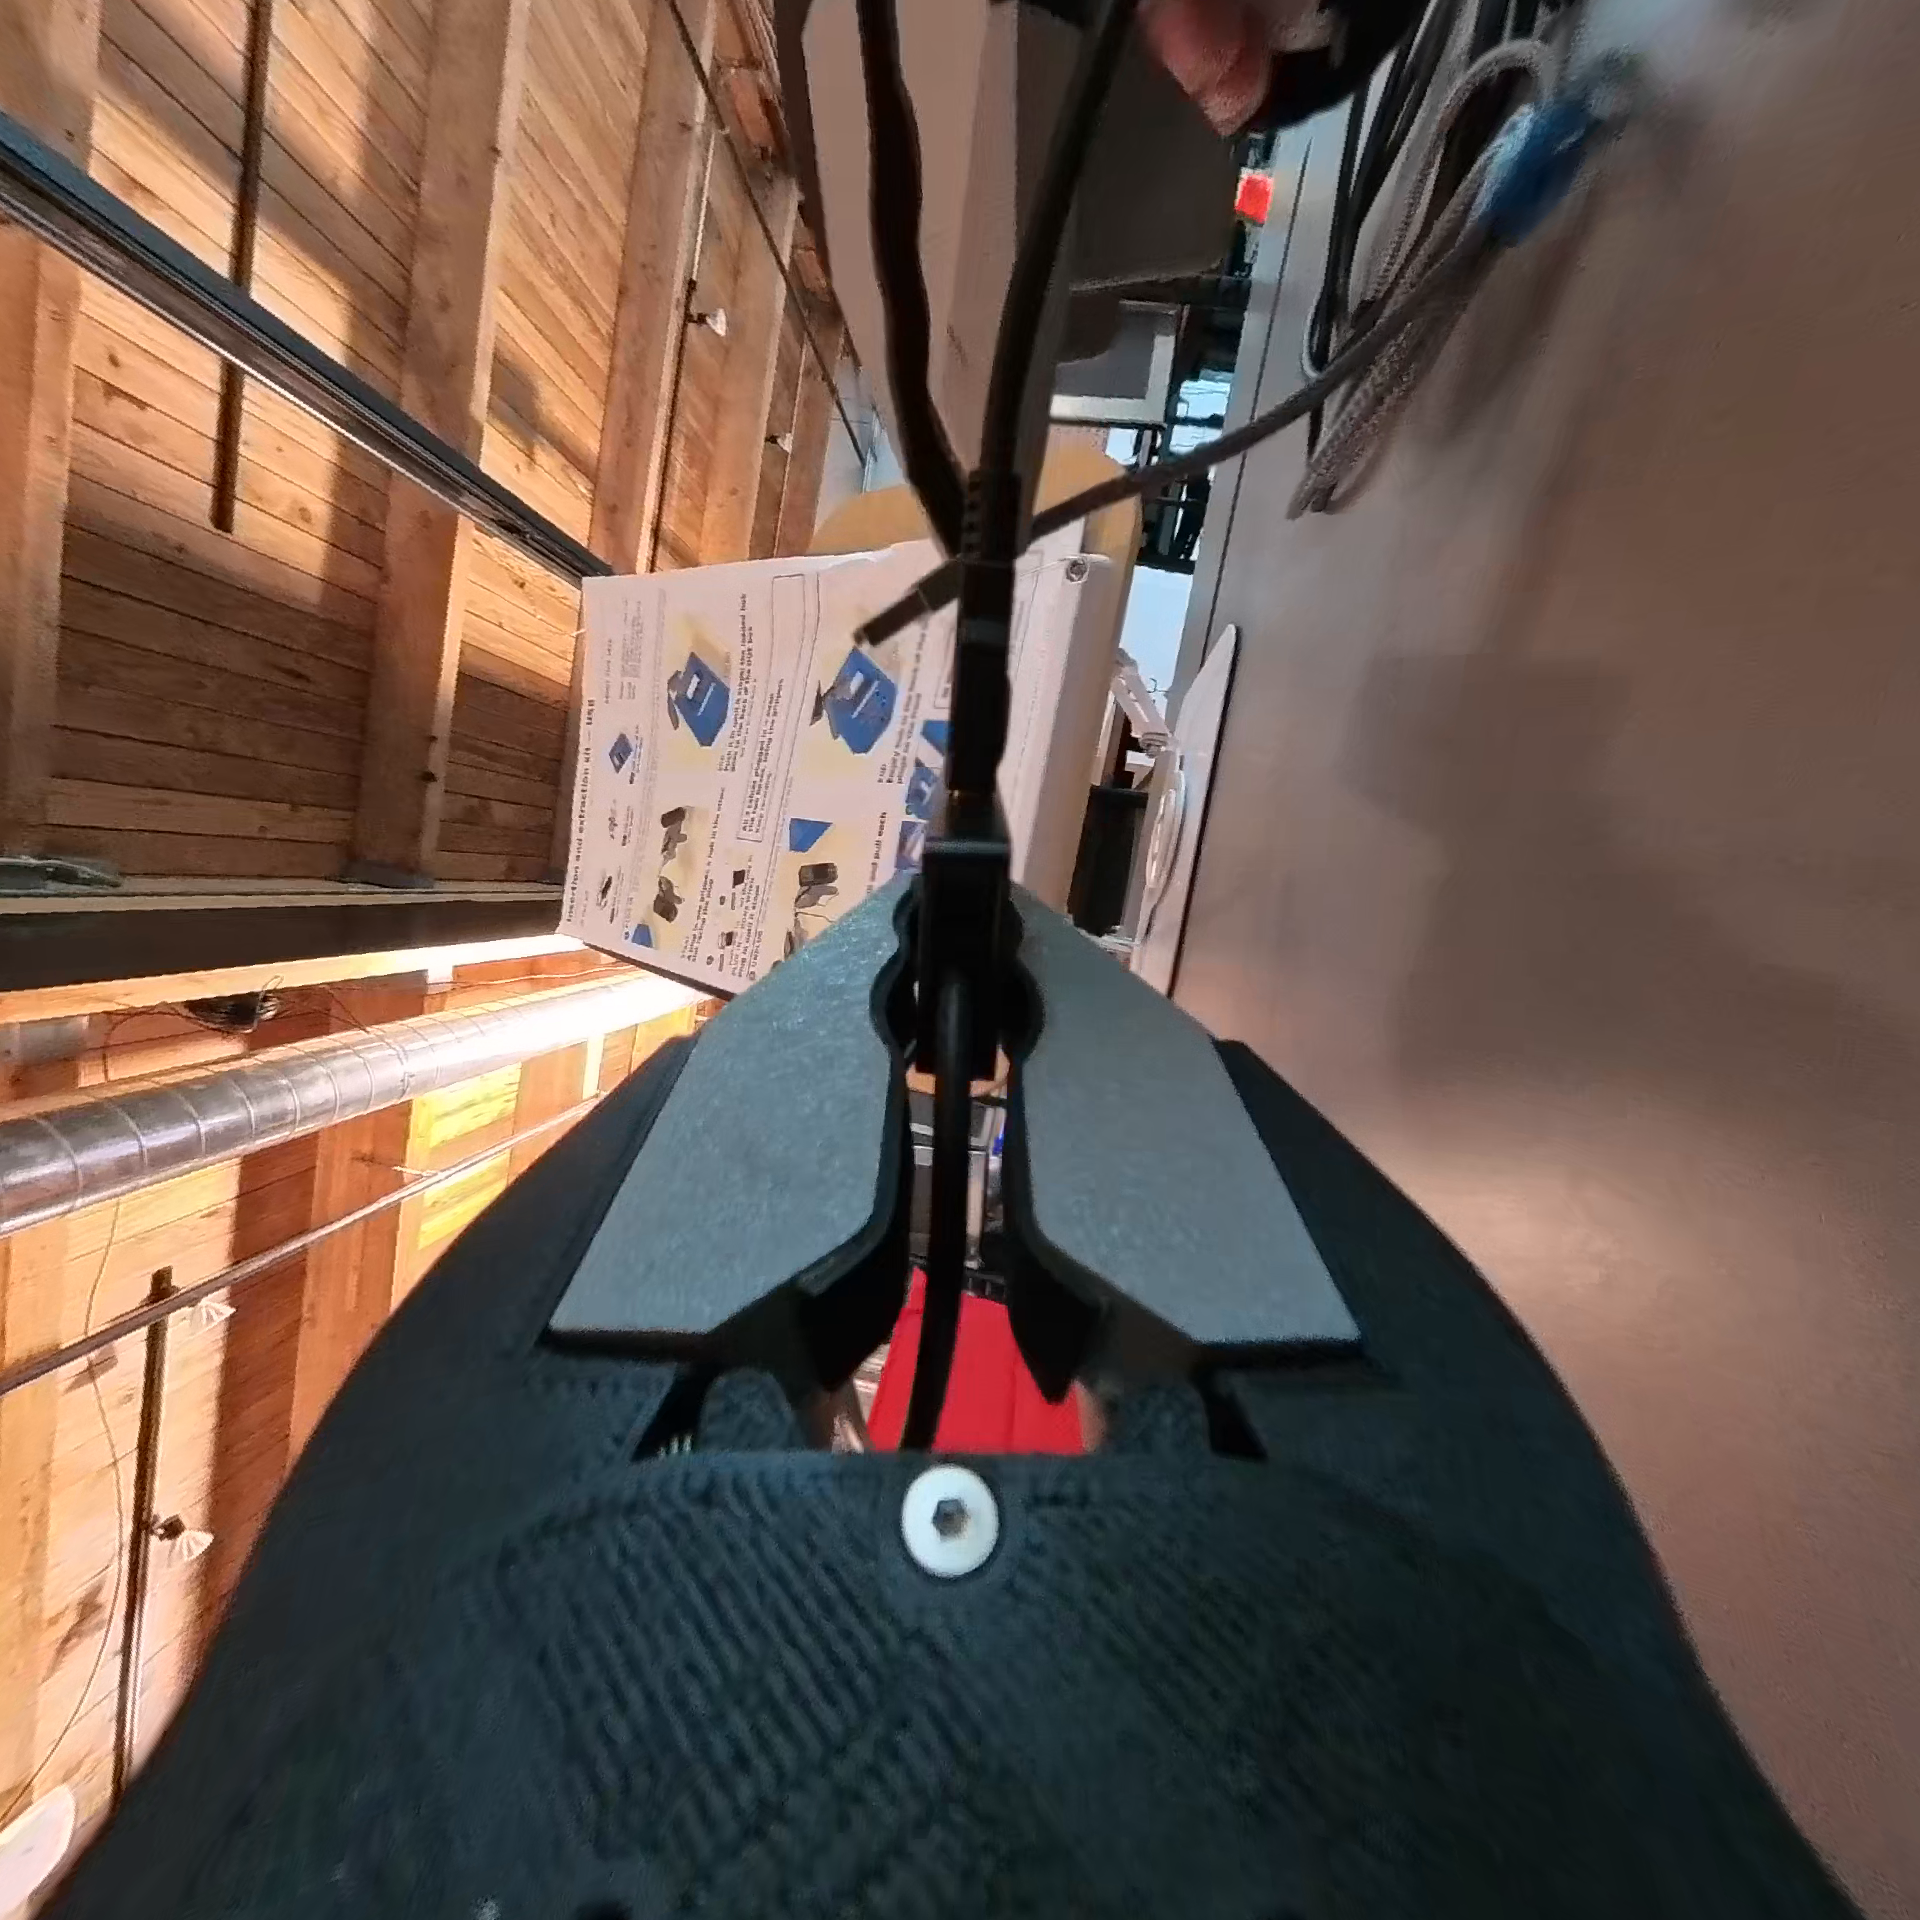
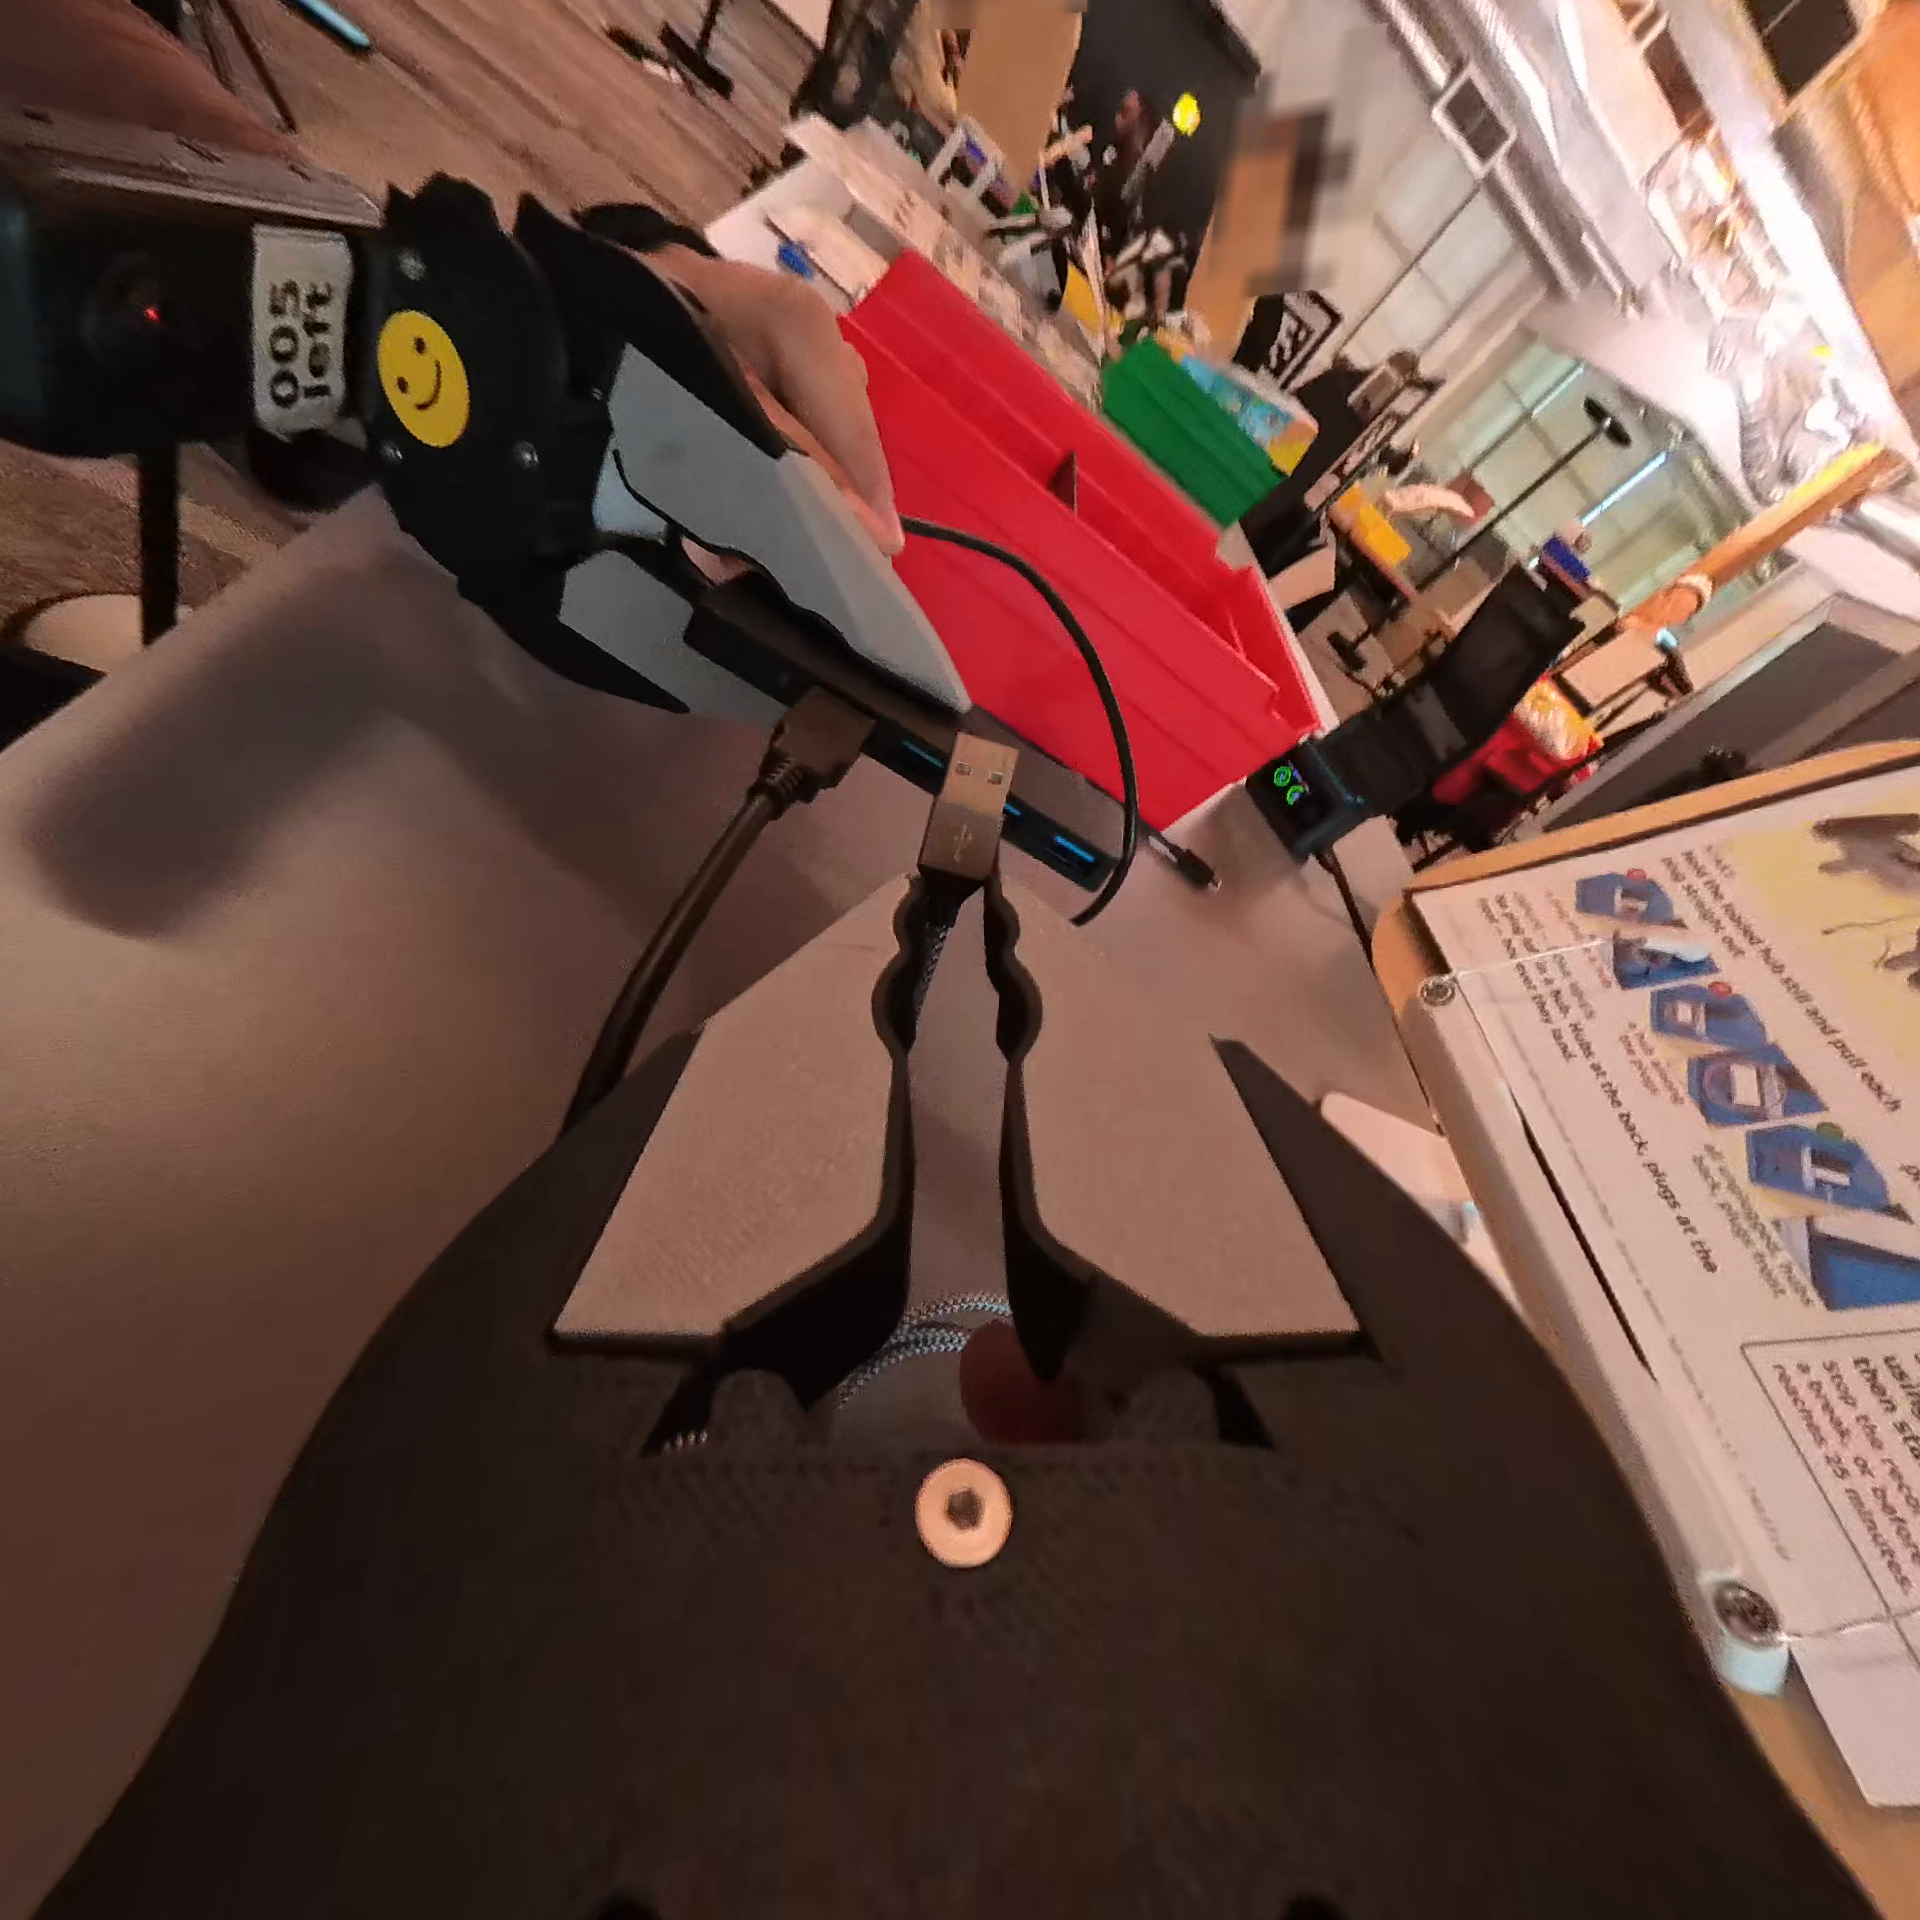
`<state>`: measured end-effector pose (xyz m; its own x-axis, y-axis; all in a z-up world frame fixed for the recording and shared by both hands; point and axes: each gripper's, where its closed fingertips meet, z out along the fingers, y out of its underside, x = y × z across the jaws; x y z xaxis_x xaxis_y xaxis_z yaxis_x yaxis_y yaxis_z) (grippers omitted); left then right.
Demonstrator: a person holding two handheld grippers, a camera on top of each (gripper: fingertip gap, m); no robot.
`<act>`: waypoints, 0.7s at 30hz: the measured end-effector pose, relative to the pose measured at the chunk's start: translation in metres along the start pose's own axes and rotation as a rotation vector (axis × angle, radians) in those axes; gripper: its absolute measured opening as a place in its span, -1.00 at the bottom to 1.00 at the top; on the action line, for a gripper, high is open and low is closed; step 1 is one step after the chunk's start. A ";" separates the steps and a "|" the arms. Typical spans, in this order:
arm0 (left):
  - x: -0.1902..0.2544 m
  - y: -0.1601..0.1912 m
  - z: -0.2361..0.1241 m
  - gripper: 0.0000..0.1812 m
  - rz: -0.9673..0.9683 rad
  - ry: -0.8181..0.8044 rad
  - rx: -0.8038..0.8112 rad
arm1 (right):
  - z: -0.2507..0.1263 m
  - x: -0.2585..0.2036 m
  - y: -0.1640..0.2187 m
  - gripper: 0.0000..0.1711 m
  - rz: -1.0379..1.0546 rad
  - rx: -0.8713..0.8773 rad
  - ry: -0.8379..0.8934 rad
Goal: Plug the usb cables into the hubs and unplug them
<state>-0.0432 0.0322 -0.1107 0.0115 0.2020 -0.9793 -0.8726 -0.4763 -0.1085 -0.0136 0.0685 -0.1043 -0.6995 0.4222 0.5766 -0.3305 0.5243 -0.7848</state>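
Note:
My left gripper [image 1: 961, 914] is shut on a black USB hub [image 1: 961, 935], which I see edge-on between the pads. Black cables [image 1: 982, 644] run up from the hub. In the right wrist view the left gripper [image 2: 831, 675] holds the hub [image 2: 1049, 805] level above the table, its blue ports facing me. A thick black cable's plug [image 2: 821, 743] sits in one port. My right gripper [image 2: 951, 894] is shut on a braided cable just behind its grey USB plug [image 2: 971, 805]. The plug's tip reaches the hub's port row, with its metal shell fully showing.
A red bin [image 2: 1070, 582] and a green bin [image 2: 1195, 436] stand behind the hub. A small black device [image 2: 1299, 800] with a lit display sits by the red bin. An instruction board [image 2: 1662, 1143] stands at the right. Coiled cables [image 1: 1455, 260] lie on the brown table [image 1: 1558, 935]. Left tips to right tips: about 6 cm.

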 end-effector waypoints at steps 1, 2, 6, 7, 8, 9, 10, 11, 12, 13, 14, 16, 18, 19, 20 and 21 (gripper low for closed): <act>0.000 0.000 0.000 -0.90 -0.002 -0.001 0.001 | -0.001 0.000 -0.001 -0.93 0.008 0.010 -0.003; -0.001 0.001 0.000 -0.90 -0.002 -0.005 -0.001 | -0.001 -0.001 -0.002 -0.93 0.022 0.017 -0.011; -0.005 0.002 -0.001 -0.90 -0.006 -0.020 0.000 | 0.002 -0.004 0.001 -0.92 0.065 -0.012 -0.035; -0.005 0.002 -0.001 -0.90 -0.007 -0.021 -0.001 | 0.004 -0.004 0.004 -0.92 0.077 -0.037 -0.033; -0.005 0.003 -0.001 -0.90 -0.010 -0.020 -0.002 | 0.005 -0.004 0.006 -0.92 0.104 -0.070 -0.027; -0.005 0.003 -0.001 -0.90 -0.016 -0.015 -0.001 | 0.006 -0.005 0.010 -0.92 0.151 -0.115 -0.023; -0.004 0.003 -0.001 -0.90 -0.023 -0.007 0.000 | 0.007 -0.004 0.014 -0.92 0.204 -0.169 -0.019; -0.003 0.003 0.000 -0.90 -0.030 -0.001 -0.001 | 0.008 -0.003 0.018 -0.92 0.245 -0.214 -0.010; -0.003 0.004 0.000 -0.90 -0.035 0.003 -0.001 | 0.009 -0.002 0.020 -0.92 0.269 -0.236 -0.001; -0.002 0.004 0.000 -0.90 -0.041 0.008 0.000 | 0.009 -0.001 0.020 -0.92 0.281 -0.242 0.005; -0.001 0.003 0.000 -0.90 -0.044 0.014 0.001 | 0.009 0.000 0.020 -0.92 0.290 -0.246 0.007; 0.000 0.003 0.001 -0.90 -0.044 0.019 0.001 | 0.007 -0.001 0.020 -0.92 0.305 -0.257 0.008; 0.002 0.003 0.001 -0.90 -0.046 0.027 0.001 | 0.007 -0.002 0.019 -0.91 0.318 -0.264 -0.004; 0.002 0.003 0.002 -0.90 -0.044 0.028 -0.001 | 0.007 -0.003 0.019 -0.91 0.327 -0.270 -0.009; 0.003 0.004 0.002 -0.90 -0.043 0.032 -0.005 | 0.006 -0.003 0.021 -0.92 0.333 -0.282 -0.008; 0.004 0.004 0.003 -0.90 -0.040 0.035 -0.011 | 0.006 -0.002 0.024 -0.91 0.334 -0.304 0.001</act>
<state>-0.0486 0.0336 -0.1148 0.0631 0.1912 -0.9795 -0.8656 -0.4780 -0.1490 -0.0239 0.0758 -0.1257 -0.7358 0.6055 0.3031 0.1145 0.5524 -0.8257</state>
